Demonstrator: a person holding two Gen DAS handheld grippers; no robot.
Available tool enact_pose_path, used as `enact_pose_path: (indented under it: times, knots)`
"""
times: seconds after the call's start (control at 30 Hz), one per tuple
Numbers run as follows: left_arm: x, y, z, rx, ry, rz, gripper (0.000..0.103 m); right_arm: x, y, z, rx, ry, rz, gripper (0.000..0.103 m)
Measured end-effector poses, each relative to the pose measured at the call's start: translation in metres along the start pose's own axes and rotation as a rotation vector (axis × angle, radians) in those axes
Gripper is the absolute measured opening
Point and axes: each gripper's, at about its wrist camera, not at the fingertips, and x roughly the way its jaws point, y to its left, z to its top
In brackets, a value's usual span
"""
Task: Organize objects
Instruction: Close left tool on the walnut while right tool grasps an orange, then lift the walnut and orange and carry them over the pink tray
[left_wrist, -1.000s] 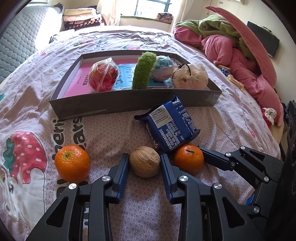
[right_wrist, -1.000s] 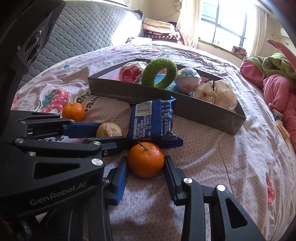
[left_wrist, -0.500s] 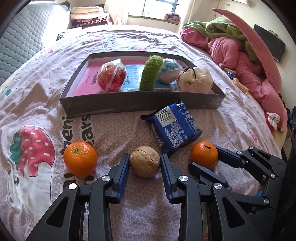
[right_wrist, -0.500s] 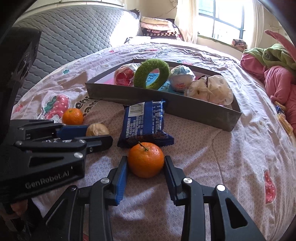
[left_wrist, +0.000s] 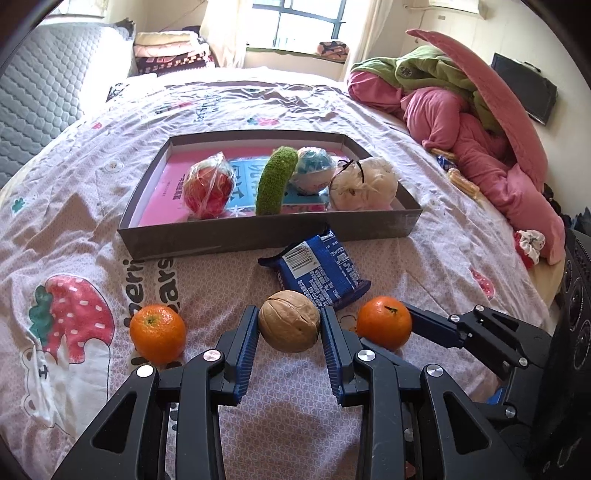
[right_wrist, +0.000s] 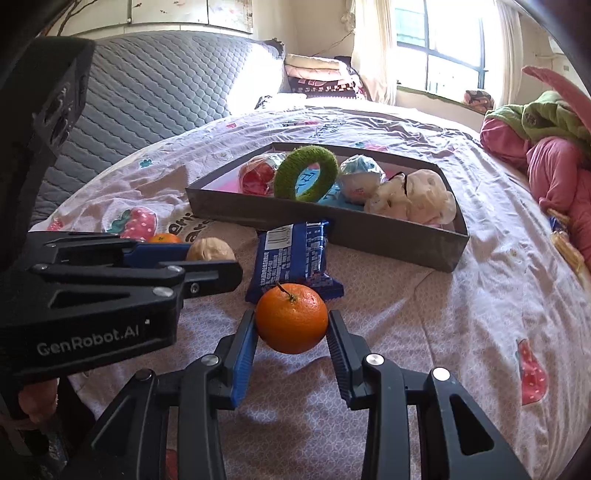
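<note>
walnut (left_wrist: 289, 321) between left fingers (left_wrist: 246, 343), tangerine (right_wrist: 291, 318) between right fingers (right_wrist: 337, 343)

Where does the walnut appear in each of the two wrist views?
Left wrist view: the walnut is low in the centre, between the left claw's fingers.
Right wrist view: it is at middle left, just behind that claw's black arm.
Shared landmark: the blue snack packet lies right beside it.

Black plastic tongs (left_wrist: 289, 328), blue ribbed pads (left_wrist: 246, 354), silver screws; white "GenRobot.AI" lettering on left tongs (right_wrist: 207, 260).
</note>
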Motion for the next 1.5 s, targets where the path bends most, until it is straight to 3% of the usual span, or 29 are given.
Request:
enact_pose_path:
  times: [0.47,0.8,1.5]
  knots:
    - [0.005,0.006,0.0,0.002,-0.013,-0.012,0.034,-0.014,-0.016,0.006,0.058,-0.069,-0.008,0.038]
    - [-0.005,0.004,0.006,0.029,-0.065,0.001,0.034,-0.023,-0.028,0.017,0.092,-0.11,-0.028,0.038]
    - [-0.023,0.025,0.045,0.076,-0.153,0.054,0.034,-0.029,-0.038,0.047,0.074,-0.161,-0.064,0.038]
